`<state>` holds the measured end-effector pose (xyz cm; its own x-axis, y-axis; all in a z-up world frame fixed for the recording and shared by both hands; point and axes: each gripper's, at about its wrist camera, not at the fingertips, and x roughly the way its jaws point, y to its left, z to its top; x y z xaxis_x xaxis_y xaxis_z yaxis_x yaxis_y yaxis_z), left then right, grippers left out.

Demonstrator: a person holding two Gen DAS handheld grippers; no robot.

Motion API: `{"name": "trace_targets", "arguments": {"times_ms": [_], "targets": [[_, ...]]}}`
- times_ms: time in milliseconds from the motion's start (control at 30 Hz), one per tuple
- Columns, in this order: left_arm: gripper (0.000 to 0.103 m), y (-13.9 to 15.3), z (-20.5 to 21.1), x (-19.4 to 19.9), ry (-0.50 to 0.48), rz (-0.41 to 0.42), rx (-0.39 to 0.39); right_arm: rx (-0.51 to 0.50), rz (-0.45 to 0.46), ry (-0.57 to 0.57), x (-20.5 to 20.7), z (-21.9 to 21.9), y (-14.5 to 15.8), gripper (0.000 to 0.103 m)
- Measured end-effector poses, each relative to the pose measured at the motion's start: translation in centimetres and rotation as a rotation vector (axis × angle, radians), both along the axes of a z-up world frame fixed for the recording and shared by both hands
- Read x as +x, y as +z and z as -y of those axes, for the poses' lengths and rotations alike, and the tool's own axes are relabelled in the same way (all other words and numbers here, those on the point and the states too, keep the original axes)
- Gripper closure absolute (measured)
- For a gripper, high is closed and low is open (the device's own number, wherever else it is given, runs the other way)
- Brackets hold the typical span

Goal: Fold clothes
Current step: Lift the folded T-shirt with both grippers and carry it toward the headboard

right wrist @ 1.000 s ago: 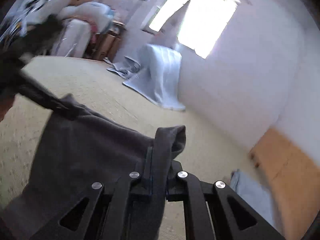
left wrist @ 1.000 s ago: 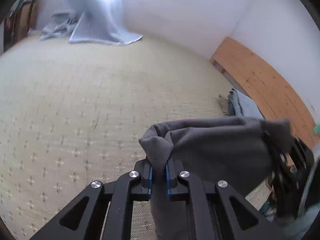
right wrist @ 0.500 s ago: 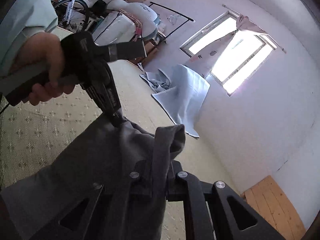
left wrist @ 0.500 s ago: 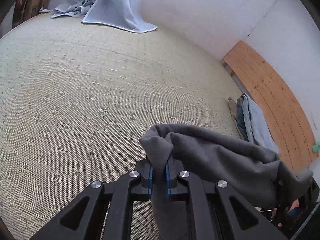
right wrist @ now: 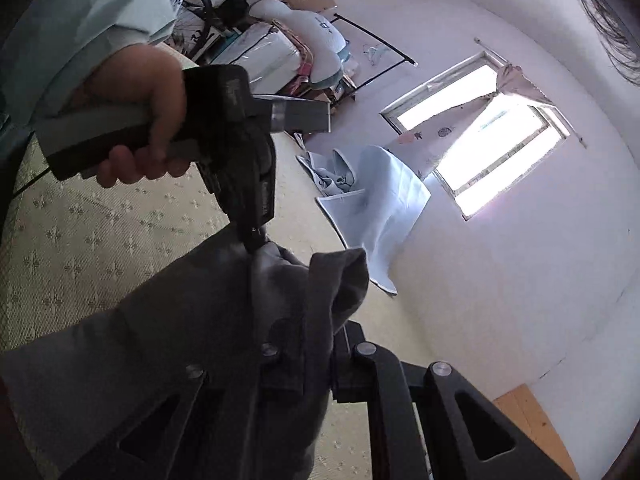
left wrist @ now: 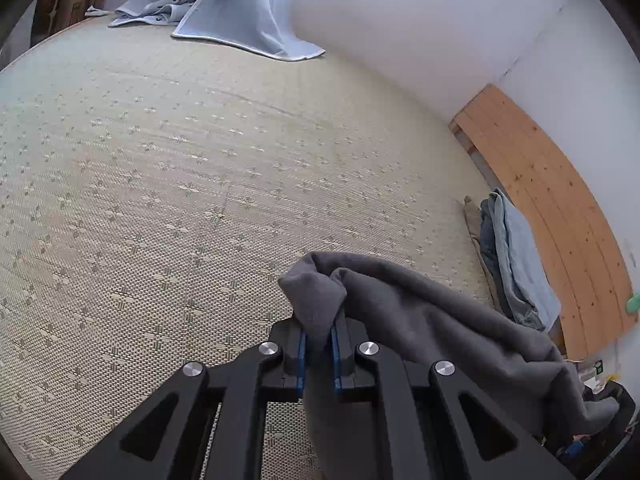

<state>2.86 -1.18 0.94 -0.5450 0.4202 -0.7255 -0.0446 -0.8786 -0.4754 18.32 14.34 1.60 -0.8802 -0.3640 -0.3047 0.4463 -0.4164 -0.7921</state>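
Observation:
A dark grey garment (left wrist: pixel 432 332) hangs between the two grippers above the woven floor mat (left wrist: pixel 160 184). My left gripper (left wrist: pixel 318 344) is shut on a bunched corner of it, the cloth pinched between the blue pads (left wrist: pixel 302 350). In the right wrist view the grey garment (right wrist: pixel 192 332) drapes over my right gripper (right wrist: pixel 320 320), which is shut on another fold; the cloth hides its left finger. The left gripper (right wrist: pixel 254 240), held in a person's hand (right wrist: pixel 136 120), grips the far corner there.
A stack of folded clothes (left wrist: pixel 512 264) lies at the mat's right edge beside a wooden board (left wrist: pixel 560 208). A pale blue sheet (left wrist: pixel 248 16) hangs and pools by the far wall. A bicycle, boxes and bedding (right wrist: pixel 288 44) crowd the corner near a bright window (right wrist: pixel 480 132).
The right gripper rolled and shifted, bringing the hand and left gripper close and large in its view. The left gripper sank a little; the garment between them now sags lower to the right.

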Motion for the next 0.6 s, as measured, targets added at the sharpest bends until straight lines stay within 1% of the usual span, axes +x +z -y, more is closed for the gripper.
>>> {"name": "trace_targets", "arguments": {"times_ms": [100,200,333,400,467,533,600], "targets": [[0.095,0.1,0.0,0.0,-0.001,-0.002,0.005,-0.003,0.008,0.006,0.0,0.1,0.0,0.096],[0.095,0.6,-0.1,0.2,-0.013,-0.017,0.006,-0.038,0.024,-0.022,0.0,0.0,0.3,0.096],[0.096,2.0,-0.6,0.7,-0.032,-0.062,0.02,-0.216,0.117,-0.123,-2.1,-2.3,2.6,0.096],[0.096,3.1,-0.9,0.9,-0.045,-0.1,0.038,-0.307,0.156,-0.184,-3.3,-3.9,3.8,0.096],[0.096,4.3,-1.3,1.4,-0.058,-0.144,0.06,-0.371,0.17,-0.232,-4.0,-5.5,4.8,0.097],[0.097,5.7,-1.9,2.4,-0.084,-0.198,0.057,-0.416,0.17,-0.274,-4.3,-6.8,5.6,0.097],[0.097,7.7,-2.6,3.2,-0.12,-0.258,0.066,-0.482,0.184,-0.308,-4.4,-8.3,6.6,0.097]]}}
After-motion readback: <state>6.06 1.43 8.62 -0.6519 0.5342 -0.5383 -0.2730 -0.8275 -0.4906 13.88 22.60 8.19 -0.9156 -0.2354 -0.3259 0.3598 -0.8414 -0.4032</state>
